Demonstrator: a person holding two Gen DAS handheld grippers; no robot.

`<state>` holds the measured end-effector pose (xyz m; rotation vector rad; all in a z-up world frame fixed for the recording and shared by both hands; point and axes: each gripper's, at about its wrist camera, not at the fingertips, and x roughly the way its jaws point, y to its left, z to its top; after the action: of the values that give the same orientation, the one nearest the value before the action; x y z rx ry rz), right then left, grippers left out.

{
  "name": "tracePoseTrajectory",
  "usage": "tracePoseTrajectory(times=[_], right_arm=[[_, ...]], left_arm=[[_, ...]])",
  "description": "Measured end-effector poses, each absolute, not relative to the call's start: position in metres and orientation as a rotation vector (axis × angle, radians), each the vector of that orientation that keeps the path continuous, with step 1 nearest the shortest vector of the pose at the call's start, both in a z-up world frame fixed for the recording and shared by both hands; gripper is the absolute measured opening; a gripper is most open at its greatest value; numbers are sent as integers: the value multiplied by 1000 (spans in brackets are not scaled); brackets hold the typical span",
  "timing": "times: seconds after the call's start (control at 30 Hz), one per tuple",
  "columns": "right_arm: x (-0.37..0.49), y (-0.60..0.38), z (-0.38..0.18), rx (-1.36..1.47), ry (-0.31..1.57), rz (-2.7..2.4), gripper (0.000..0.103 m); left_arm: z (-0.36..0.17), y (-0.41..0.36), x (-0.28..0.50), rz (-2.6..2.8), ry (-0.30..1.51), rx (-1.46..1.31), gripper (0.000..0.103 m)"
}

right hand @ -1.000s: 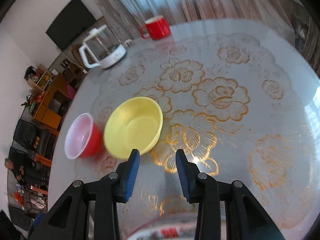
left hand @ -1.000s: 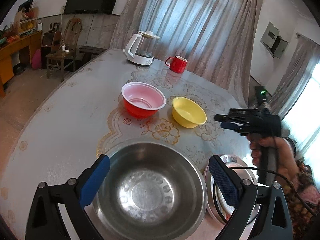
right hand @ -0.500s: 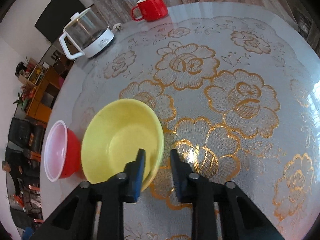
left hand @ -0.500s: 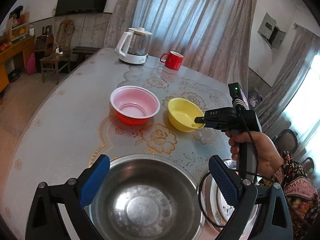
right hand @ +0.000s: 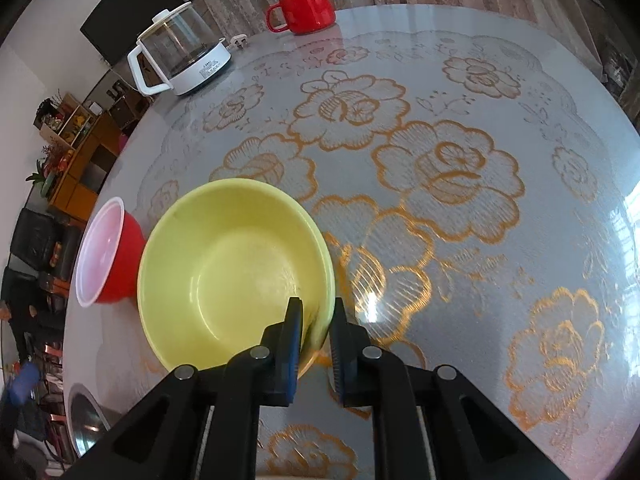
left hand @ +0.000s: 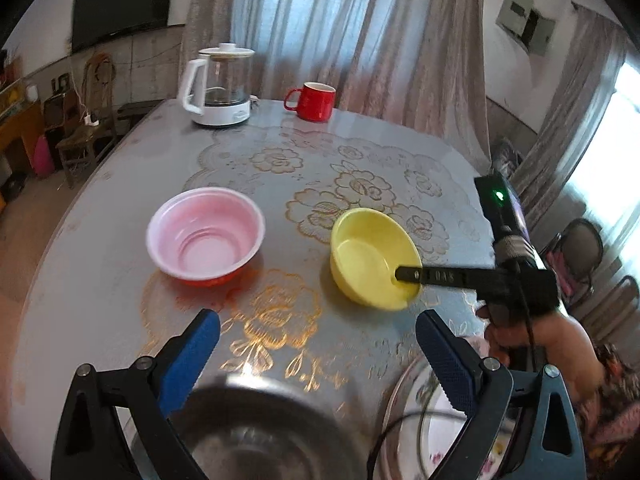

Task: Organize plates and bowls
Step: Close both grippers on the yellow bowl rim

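Note:
A yellow bowl [left hand: 372,256] [right hand: 236,272] stands upright on the flowered table. My right gripper [right hand: 316,312] is shut on its near rim, one finger inside the bowl and one outside; in the left wrist view its tip [left hand: 404,274] reaches into the bowl from the right. Left of it sits a red bowl with a pink inside [left hand: 204,232] [right hand: 108,256]. My left gripper [left hand: 318,320] is open and holds nothing, hanging over the far edge of a large steel bowl [left hand: 256,432]. A flowered plate [left hand: 408,432] lies to the right of the steel bowl.
A glass kettle [left hand: 220,88] [right hand: 180,56] and a red mug [left hand: 314,100] [right hand: 306,10] stand at the far side of the table. A person's hand [left hand: 532,344] holds the right gripper at the table's right edge. Chairs and shelves stand beyond the table.
My right gripper sank onto the yellow bowl and its jaws came together on the rim. The left gripper moved forward, so the steel bowl and plate slid lower in its view.

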<state>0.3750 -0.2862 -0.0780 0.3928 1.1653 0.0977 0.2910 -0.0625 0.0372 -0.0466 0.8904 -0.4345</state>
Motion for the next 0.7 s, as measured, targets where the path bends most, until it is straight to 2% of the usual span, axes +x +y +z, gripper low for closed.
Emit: tracePoseTrajectory(times=[0.23,0.33,0.4,0.43,0.5,0.63,0.7], right_arm=[[362,-294,-79,392,1160,113,12],[363,-292,-78,374,1157,117,12],[363,-291,-78,367,1155,119,12],[363,-291,-78,366,1154,120,12],[364,-290,-78,371,1153,122,12],[361,-292,-79,381,1148,128,12],[360,-291,-78,385,1147,133,12]], left_arm=[[15,-101,337,-418,985,-21,97],[3,-112,351,-423,1031,-21,82],[-7,-118,361,-415,1067,-15,64],[-12,-120,364,-411,1082,-10,59],[-20,-124,368,-405,1103,0,37],[-29,-130,368,-427,1110,26,26],[-31,-131,368,-433,1112,31,18]])
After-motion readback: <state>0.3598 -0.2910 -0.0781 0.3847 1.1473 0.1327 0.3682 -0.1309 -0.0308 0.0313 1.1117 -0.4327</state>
